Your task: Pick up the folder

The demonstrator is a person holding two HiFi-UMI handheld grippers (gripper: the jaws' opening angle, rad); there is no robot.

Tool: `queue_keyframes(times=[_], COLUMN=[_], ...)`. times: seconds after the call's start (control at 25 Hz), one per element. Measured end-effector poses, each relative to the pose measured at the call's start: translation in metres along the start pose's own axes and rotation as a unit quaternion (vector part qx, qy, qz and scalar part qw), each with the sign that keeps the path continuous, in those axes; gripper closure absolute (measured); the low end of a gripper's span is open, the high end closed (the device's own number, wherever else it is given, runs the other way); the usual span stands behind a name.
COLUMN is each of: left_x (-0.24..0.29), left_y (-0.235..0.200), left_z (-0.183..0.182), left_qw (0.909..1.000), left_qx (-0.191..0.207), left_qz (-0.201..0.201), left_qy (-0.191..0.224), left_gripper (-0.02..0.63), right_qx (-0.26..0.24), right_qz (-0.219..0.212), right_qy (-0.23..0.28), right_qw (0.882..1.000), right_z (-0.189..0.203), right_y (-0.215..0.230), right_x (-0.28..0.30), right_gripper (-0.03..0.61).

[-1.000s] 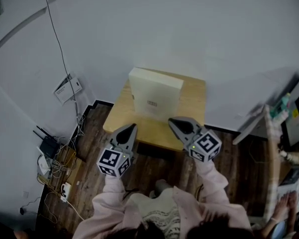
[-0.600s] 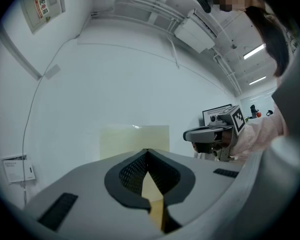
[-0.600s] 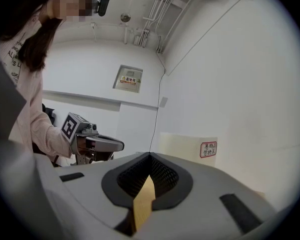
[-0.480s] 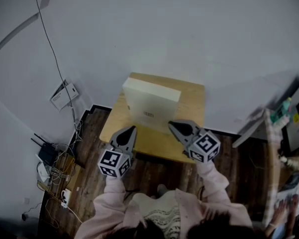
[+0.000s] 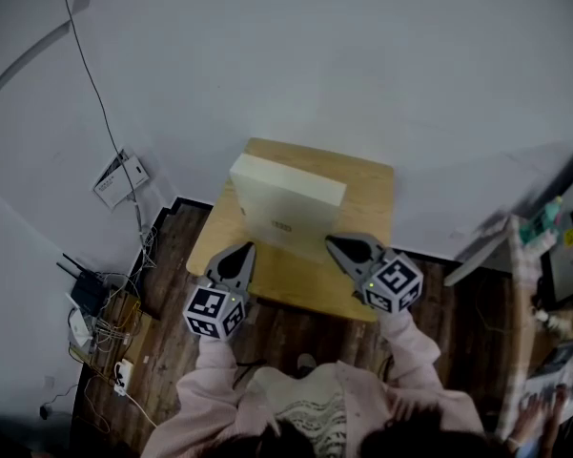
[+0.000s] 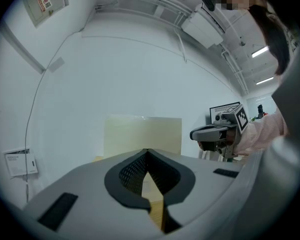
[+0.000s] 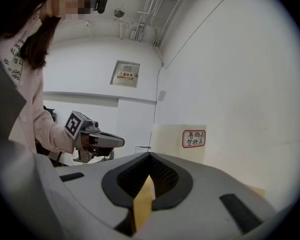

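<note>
The folder (image 5: 286, 203) is a thick cream box file standing upright on a small wooden table (image 5: 367, 189) against the white wall. It carries a small red-framed label on its side (image 7: 193, 138). My left gripper (image 5: 240, 249) is shut and empty over the table's front left edge, short of the folder (image 6: 142, 134). My right gripper (image 5: 336, 243) is also shut and empty, near the folder's front right corner. Each gripper view shows the other gripper across from it: the right one (image 6: 209, 133) and the left one (image 7: 107, 140).
A router with tangled cables (image 5: 91, 294) lies on the dark wood floor at the left. A small paper-covered box (image 5: 119, 175) sits by the wall, under a hanging cable (image 5: 95, 93). A cluttered desk (image 5: 553, 246) stands at the right.
Both grippers have moved forward a little, toward the table and the folder. Both stayed shut the whole time, and the folder has not moved.
</note>
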State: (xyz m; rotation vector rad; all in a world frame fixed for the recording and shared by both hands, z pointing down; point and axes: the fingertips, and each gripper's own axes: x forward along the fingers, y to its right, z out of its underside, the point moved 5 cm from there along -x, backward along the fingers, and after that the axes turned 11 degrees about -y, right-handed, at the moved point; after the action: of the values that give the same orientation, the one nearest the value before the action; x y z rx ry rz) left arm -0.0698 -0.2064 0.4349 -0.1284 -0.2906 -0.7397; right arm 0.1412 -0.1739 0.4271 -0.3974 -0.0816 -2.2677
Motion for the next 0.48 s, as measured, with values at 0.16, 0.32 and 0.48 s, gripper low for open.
queue_keyframes(times=[0.16, 0.32, 0.48], left_x=[0.001, 0.005, 0.011], left_y=[-0.001, -0.005, -0.019], left_z=[0.009, 0.013, 0.017], left_qw=[0.9999, 0.9999, 0.9998], left_qx=[-0.005, -0.008, -0.013], left_qz=[-0.005, -0.006, -0.002], left_qy=[-0.009, -0.012, -0.017], left_gripper=[0.618, 0.618, 0.618], right_qx=[0.008, 0.015, 0.023], right_qz=[0.003, 0.013, 0.025], right_qy=[-0.004, -0.005, -0.015], right_qw=[1.000, 1.000, 0.999], right_z=[0.007, 0.011, 0.018], right_y=[0.003, 0.010, 0.010], right_x=[-0.003, -0.003, 0.000], right_gripper=[0.578, 0.578, 0.578])
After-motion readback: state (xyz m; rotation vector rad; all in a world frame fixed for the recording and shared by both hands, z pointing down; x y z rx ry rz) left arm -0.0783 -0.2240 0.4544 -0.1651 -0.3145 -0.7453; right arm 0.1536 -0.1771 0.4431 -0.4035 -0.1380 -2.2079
